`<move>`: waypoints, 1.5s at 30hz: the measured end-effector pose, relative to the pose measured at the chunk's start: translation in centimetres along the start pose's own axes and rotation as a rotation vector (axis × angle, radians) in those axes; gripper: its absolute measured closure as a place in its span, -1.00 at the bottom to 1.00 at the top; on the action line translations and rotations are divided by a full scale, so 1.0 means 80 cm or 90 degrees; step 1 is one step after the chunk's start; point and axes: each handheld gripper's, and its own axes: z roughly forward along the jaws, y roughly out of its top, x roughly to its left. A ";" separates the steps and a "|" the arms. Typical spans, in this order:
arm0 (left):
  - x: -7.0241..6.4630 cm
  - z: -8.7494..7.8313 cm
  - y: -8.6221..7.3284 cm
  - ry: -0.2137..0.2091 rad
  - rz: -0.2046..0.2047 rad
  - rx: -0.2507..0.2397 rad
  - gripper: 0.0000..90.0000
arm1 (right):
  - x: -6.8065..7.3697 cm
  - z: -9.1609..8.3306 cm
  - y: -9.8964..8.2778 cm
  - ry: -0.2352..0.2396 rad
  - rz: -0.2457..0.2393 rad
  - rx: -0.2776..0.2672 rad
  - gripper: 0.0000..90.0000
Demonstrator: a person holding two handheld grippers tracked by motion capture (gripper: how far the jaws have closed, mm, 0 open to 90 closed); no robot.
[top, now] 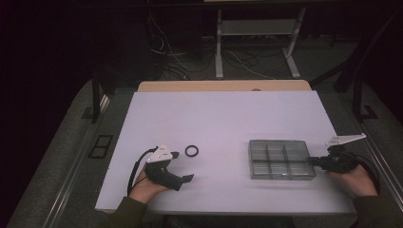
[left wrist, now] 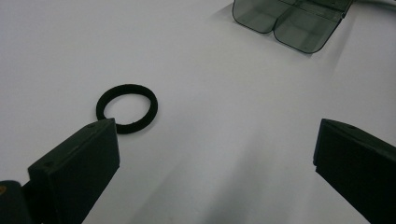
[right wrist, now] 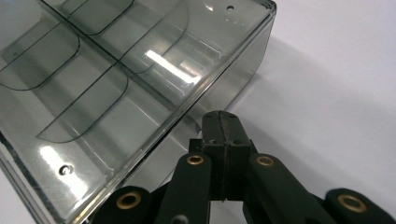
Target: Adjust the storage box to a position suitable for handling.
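A small black ring (top: 192, 151) lies flat on the white table (top: 214, 118), left of centre. My left gripper (top: 183, 166) rests on the table just below and left of the ring, jaws wide open and nothing between them. In the left gripper view the ring (left wrist: 127, 108) lies just beyond the left fingertip (left wrist: 91, 144), outside the gap. A clear grey compartment box (top: 280, 159) stands at the right. My right gripper (top: 311, 161) is shut, its tip at the box's right wall. The right gripper view shows the two pads pressed together (right wrist: 222, 122) beside the box wall (right wrist: 201, 93), touching or nearly so.
The box compartments (right wrist: 84, 70) look empty. The table's near edge (top: 223, 209) runs just in front of both hands. A wooden strip (top: 223, 86) borders the far edge, and beyond it are desk legs and cables on the floor (top: 190, 57).
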 end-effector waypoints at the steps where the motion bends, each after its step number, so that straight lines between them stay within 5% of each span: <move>1: 0.000 0.000 0.000 0.000 0.000 0.001 -1.00 | 0.001 0.001 0.001 0.003 -0.001 -0.001 0.98; 45: -0.001 0.001 0.000 0.004 0.001 0.002 -1.00 | 0.079 0.057 0.060 0.060 -0.116 0.031 0.98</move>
